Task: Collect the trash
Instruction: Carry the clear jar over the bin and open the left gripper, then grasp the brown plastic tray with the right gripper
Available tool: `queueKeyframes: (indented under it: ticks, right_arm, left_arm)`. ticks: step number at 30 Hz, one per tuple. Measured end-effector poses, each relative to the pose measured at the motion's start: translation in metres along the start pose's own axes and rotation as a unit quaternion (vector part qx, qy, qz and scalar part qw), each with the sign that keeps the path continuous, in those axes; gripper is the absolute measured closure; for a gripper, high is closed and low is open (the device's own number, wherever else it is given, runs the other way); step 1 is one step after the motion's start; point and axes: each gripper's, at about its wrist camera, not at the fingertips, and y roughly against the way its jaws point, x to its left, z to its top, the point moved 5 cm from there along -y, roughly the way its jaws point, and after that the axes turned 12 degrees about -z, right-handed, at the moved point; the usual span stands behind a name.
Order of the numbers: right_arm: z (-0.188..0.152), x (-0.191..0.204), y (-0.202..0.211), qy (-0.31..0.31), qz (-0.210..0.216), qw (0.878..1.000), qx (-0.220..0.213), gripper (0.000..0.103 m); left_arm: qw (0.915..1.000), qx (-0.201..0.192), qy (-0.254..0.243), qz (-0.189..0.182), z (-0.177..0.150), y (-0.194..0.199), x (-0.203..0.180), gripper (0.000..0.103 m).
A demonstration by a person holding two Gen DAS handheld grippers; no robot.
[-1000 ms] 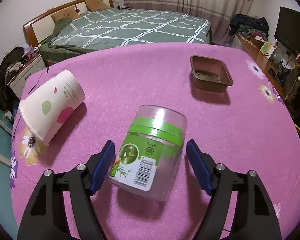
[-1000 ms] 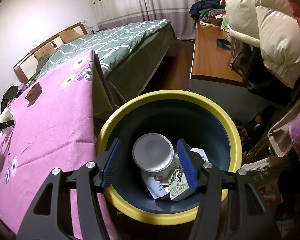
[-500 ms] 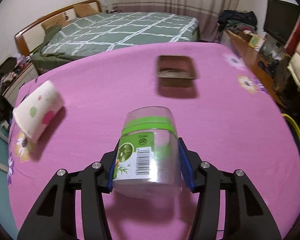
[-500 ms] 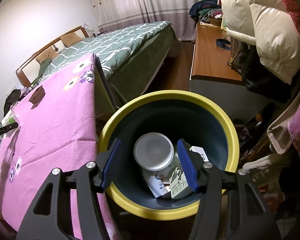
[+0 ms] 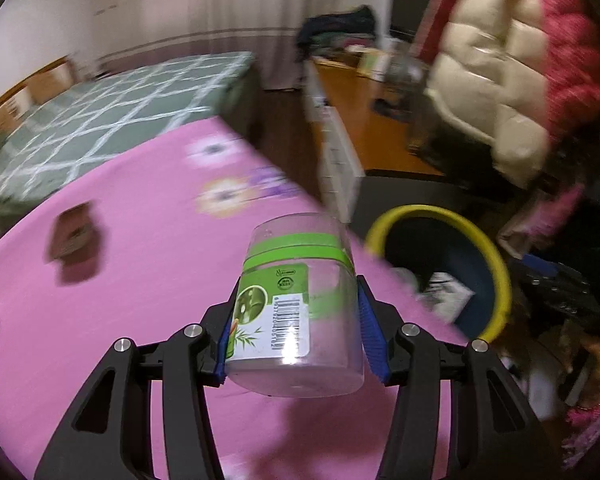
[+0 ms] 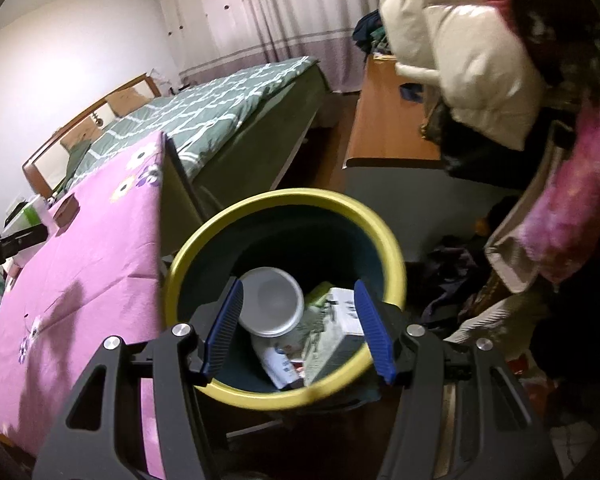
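Observation:
My left gripper [image 5: 296, 328] is shut on a clear plastic jar [image 5: 300, 304] with a green band and a barcode label, held above the pink tablecloth [image 5: 140, 240] near its right edge. The yellow-rimmed dark bin [image 5: 496, 264] stands on the floor to the right of it. My right gripper [image 6: 298, 326] is open and empty, right above the same bin [image 6: 300, 196], which holds a white cup [image 6: 271, 307] and cartons [image 6: 336, 320]. A brown tray [image 5: 73, 234] lies on the cloth at the left.
A bed with a green checked cover [image 5: 112, 96] is behind the table. A wooden cabinet [image 6: 388, 128] and hanging puffy jackets [image 6: 472, 68] are at the right. Bags and clutter [image 6: 512, 280] lie on the floor beside the bin. The left wrist view is motion-blurred.
My left gripper closed on the jar, lifted it off the cloth and swung right toward the bin. My right gripper stayed open over the bin, shifting slightly.

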Motion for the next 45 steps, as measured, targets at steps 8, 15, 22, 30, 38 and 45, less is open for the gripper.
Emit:
queueKeyframes:
  ticks: [8,15,22,30,38,45]
  right_arm:
    - [-0.001,-0.031,0.011,-0.004,-0.028,1.000,-0.010,0.047]
    - [-0.006,-0.049,0.007,-0.018,-0.031,0.999,-0.002,0.042]
    - [-0.007,-0.047,0.003,-0.020,-0.023,1.000,0.004,0.042]
    - [-0.003,-0.027,0.001,0.002,-0.014,1.000,0.006,0.038]
    - [0.018,0.036,0.000,0.058,0.016,0.998,-0.002,0.038]
    - [0.043,0.126,0.009,0.128,0.067,0.989,-0.021,0.037]
  left_arm:
    - [0.9964,0.043,-0.046,-0.057,0.016,-0.068,-0.083,0.052]
    - [0.9935,0.067,-0.055,-0.074,0.022,-0.109,-0.116,0.035]
    - [0.9935,0.020,-0.057,-0.097,0.032,-0.083,-0.124,0.021]
    - [0.9956,-0.066,-0.014,-0.064,0.025,-0.010,-0.073,0.013]
    - [0.9793,-0.168,0.029,0.110,-0.025,0.092,0.033,0.011]
    - [0.9490,-0.186,0.113,0.228,-0.089,0.163,0.139,0.010]
